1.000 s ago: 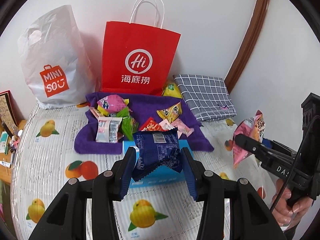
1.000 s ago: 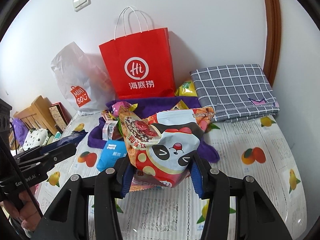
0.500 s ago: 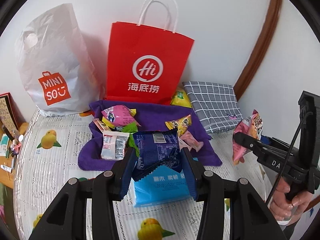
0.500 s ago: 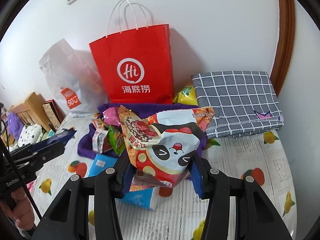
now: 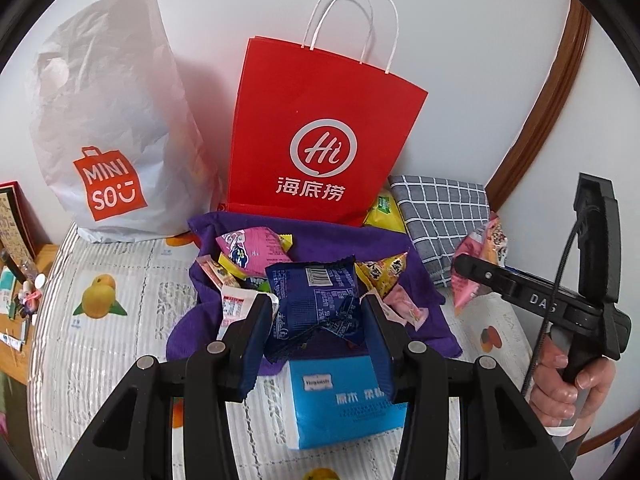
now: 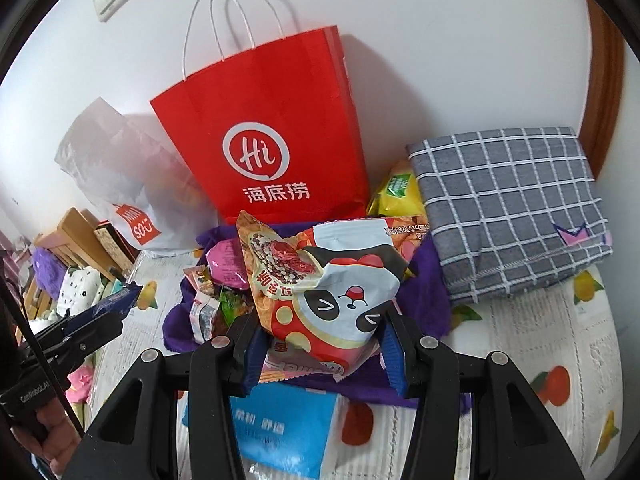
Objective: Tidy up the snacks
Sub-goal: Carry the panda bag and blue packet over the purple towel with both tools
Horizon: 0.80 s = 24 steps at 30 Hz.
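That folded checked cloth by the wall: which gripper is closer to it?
Right. The right gripper, holding a pink snack bag, hovers beside the checked cloth; the left gripper is across the purple towel.

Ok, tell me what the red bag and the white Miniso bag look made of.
Red bag: likely paper with a matte finish; it stands stiffly with sharp creases and has twisted white cord handles.
White Miniso bag: probably thin plastic film; it is finely crinkled, slumped and slightly translucent.

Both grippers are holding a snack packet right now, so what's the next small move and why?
Probably carry the dark blue foil packet, clamped in the left hand-held gripper, on toward the open top of the red paper bag with white handles; that bag stands upright just behind the purple cloth holding loose snacks.
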### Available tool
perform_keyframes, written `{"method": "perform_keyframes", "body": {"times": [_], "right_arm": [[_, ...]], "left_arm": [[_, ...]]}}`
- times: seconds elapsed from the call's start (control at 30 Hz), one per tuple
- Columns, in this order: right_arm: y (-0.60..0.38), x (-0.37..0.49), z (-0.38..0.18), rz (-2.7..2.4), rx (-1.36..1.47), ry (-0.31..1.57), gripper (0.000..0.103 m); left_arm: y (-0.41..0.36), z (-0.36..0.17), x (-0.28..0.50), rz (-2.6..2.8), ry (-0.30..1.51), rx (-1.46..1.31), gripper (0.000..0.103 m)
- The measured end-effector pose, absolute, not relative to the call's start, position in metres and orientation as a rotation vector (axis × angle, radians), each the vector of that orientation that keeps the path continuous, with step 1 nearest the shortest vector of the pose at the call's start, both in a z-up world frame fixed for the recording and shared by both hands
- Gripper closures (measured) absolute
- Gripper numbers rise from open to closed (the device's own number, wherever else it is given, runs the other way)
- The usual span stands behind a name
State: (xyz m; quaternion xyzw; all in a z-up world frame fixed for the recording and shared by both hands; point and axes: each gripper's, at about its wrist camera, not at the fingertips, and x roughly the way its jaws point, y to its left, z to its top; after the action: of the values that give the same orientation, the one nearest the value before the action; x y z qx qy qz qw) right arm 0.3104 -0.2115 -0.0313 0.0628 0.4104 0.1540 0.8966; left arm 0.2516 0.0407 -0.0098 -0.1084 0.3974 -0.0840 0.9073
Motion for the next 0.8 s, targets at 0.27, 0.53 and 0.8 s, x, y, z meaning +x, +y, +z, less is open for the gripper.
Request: {"method": "perform_keyframes", "body": {"times": [0.27, 0.53, 0.8], "right_arm": [[-0.191, 0.338, -0.066, 0.332, 0.049, 0.94, 0.054], [-0.177, 0.362, -0.091, 0.348, -0.037, 1.024, 0.054], [-0.182, 0.375, -0.114, 0.334, -0.034, 1.106, 0.054]], "left_arm": [[0.04, -0.025, 0.278, -0.176, 0.842, -0.221, 0.059], [0.034, -0.041, 0.297, -0.178, 0.869, -0.206, 0.059], [0.033, -0.057, 0.314, -0.192, 0.895, -0.23, 0.059]]}}
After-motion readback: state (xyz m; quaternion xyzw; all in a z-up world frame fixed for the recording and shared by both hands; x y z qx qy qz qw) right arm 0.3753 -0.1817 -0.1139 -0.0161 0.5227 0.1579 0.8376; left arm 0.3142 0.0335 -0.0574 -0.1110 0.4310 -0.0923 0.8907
